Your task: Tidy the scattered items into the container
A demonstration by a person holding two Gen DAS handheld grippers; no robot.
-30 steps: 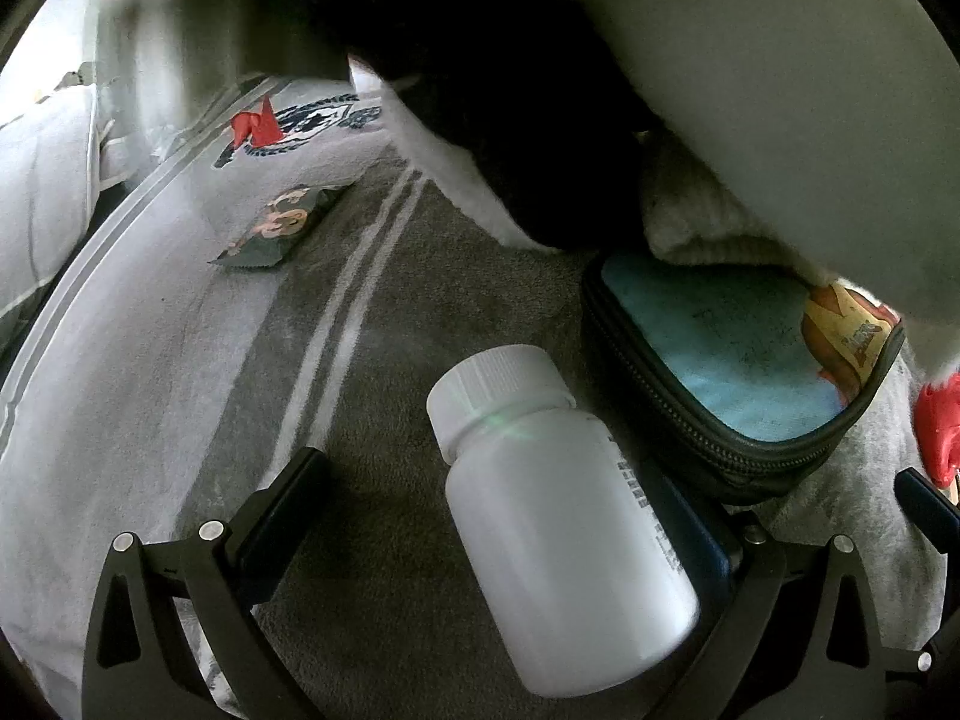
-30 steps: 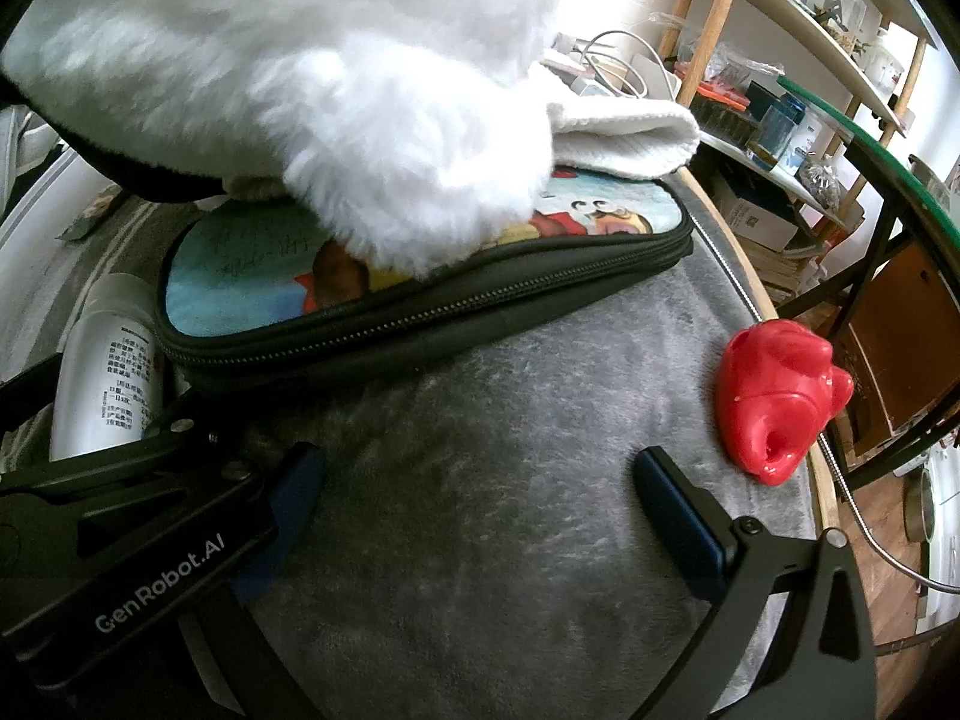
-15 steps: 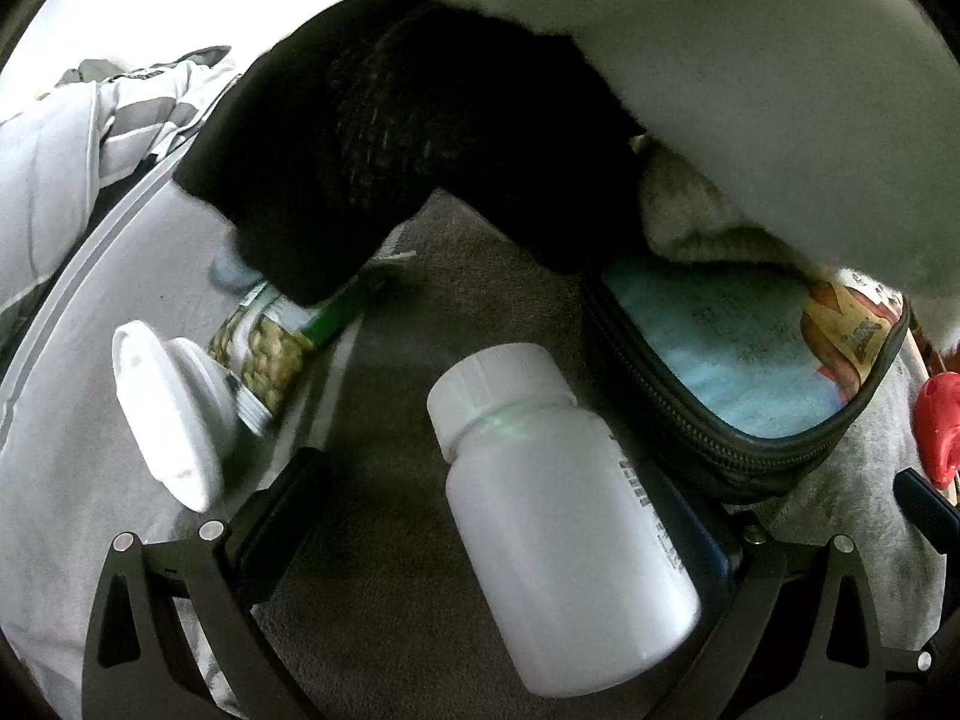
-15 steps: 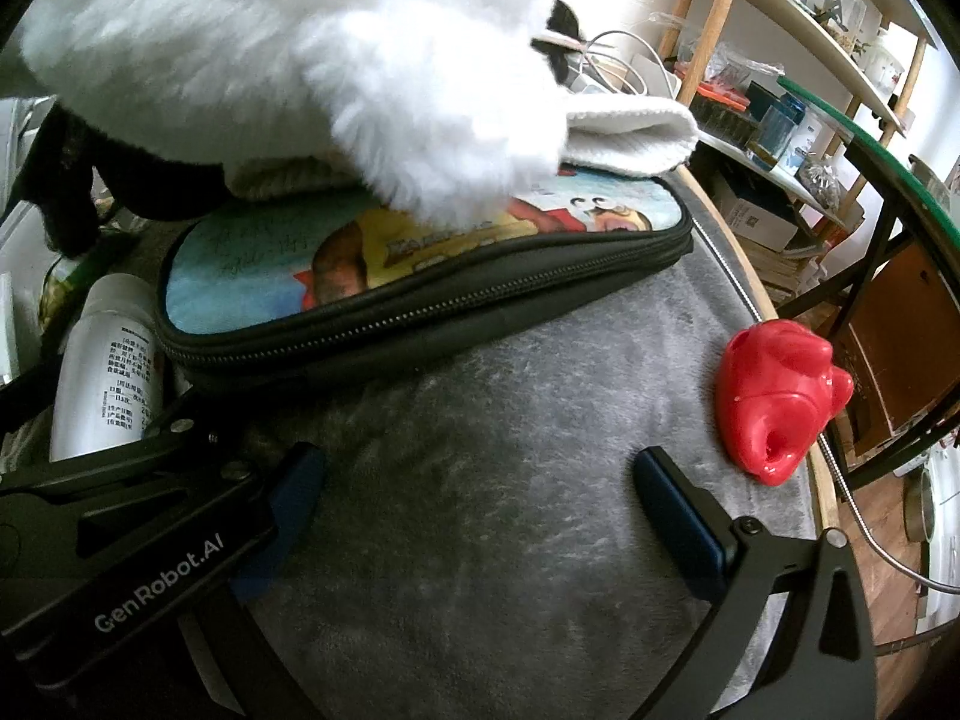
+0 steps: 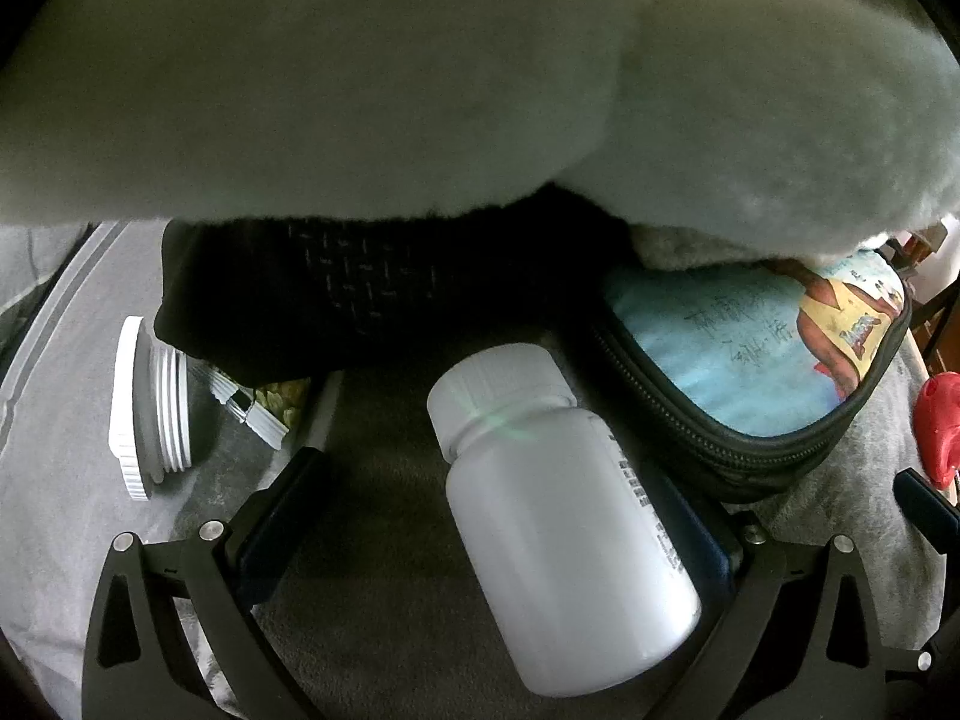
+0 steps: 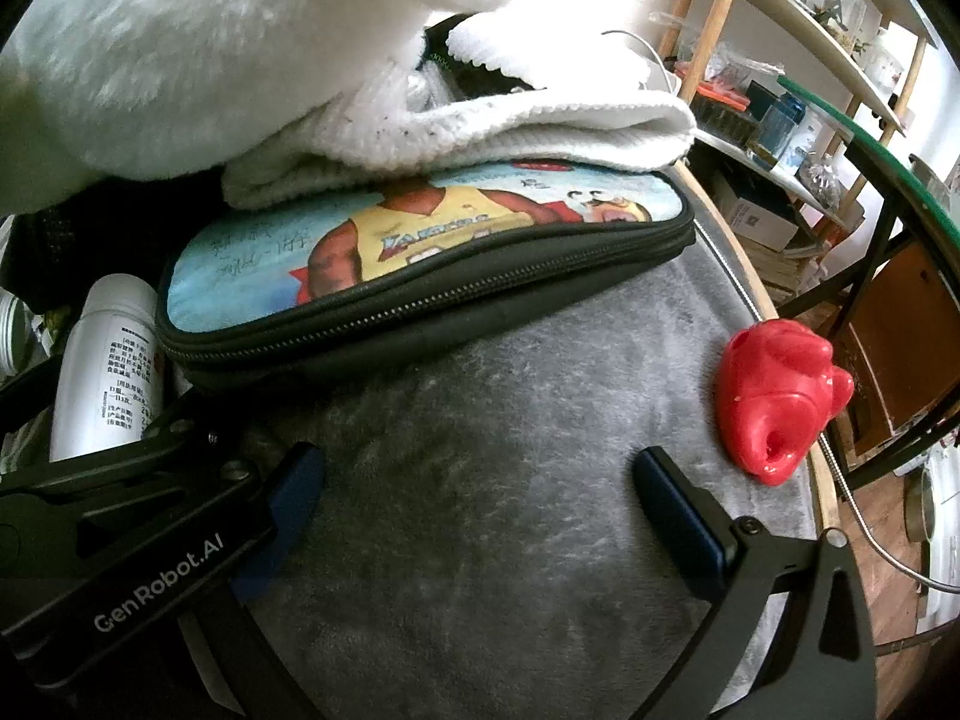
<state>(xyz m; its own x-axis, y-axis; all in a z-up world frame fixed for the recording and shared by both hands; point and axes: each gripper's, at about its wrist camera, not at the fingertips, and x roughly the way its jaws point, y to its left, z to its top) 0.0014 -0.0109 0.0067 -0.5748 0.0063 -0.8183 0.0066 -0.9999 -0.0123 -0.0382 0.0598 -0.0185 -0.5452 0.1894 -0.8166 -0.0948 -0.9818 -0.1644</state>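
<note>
A white lid (image 5: 147,414) and a snack packet (image 5: 264,405) had been newly set on the grey cloth (image 6: 492,540) by a fluffy sleeve (image 5: 420,78), adding work. Both the left tool (image 5: 498,516) and right tool (image 6: 474,480) were spread, empty; the white bottle (image 5: 558,510) lay between the left fingers, beside the zipped pouch (image 6: 420,246).

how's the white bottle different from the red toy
The white bottle is a plain capped cylinder with printed text, lying between the left gripper's fingers beside the zip pouch. The red toy is glossy and lumpy, lying apart near the edge. Both rest on the grey cloth.
</note>
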